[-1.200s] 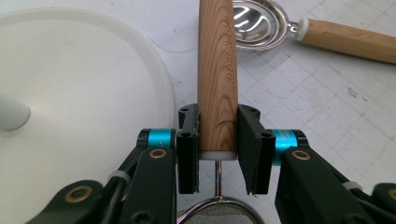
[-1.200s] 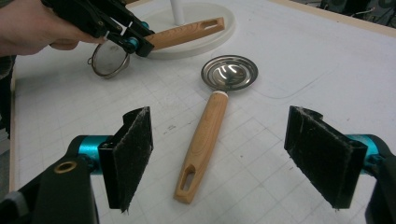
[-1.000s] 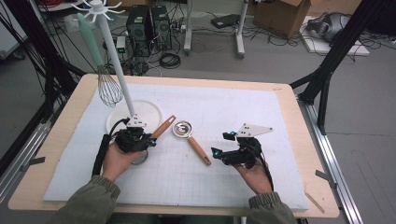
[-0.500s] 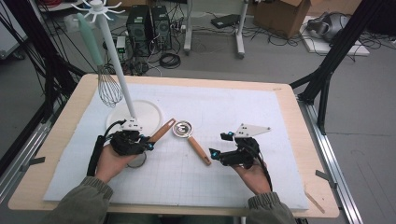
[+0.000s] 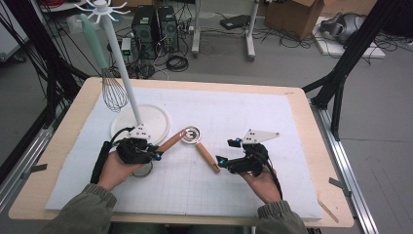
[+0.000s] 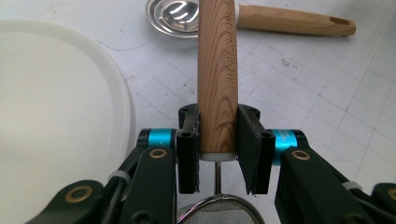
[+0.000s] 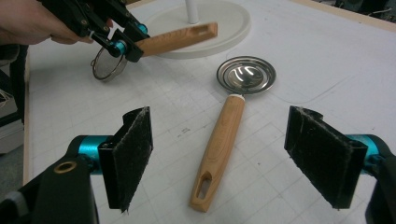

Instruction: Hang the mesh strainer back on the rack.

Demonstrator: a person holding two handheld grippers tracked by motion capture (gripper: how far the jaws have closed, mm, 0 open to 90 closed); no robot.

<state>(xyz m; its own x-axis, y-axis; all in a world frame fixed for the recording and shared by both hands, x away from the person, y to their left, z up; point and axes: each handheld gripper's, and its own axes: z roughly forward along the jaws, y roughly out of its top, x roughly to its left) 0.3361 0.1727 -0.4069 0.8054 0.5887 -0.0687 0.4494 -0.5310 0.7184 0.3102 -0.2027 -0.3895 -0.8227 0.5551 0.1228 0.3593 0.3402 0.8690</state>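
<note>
My left gripper [image 5: 157, 152] [image 6: 217, 140] is shut on the wooden handle [image 6: 215, 79] of a small mesh strainer. The strainer's wire ring [image 5: 141, 170] [image 6: 217, 212] sits just behind the jaws. In the right gripper view the handle [image 7: 177, 39] slants up toward the white stand base [image 7: 210, 23]. A second utensil lies flat on the mat, with a round metal head [image 5: 192, 135] [image 7: 246, 74] and a wooden handle [image 5: 208, 157] [image 7: 219, 144]. My right gripper [image 5: 227, 151] [image 7: 226, 156] is open, and that handle's end lies between its pads, untouched.
A white stand has a disc base [image 5: 156, 124] and a tall pole [image 5: 122, 63] with hooks on top. A whisk with a mint handle [image 5: 114, 92] hangs from it at the back left. A white gridded mat [image 5: 272, 122] covers the wooden table [image 5: 321, 146].
My left hand has drawn a little toward the table's near edge with the strainer handle in its jaws. The right gripper has hardly moved.
</note>
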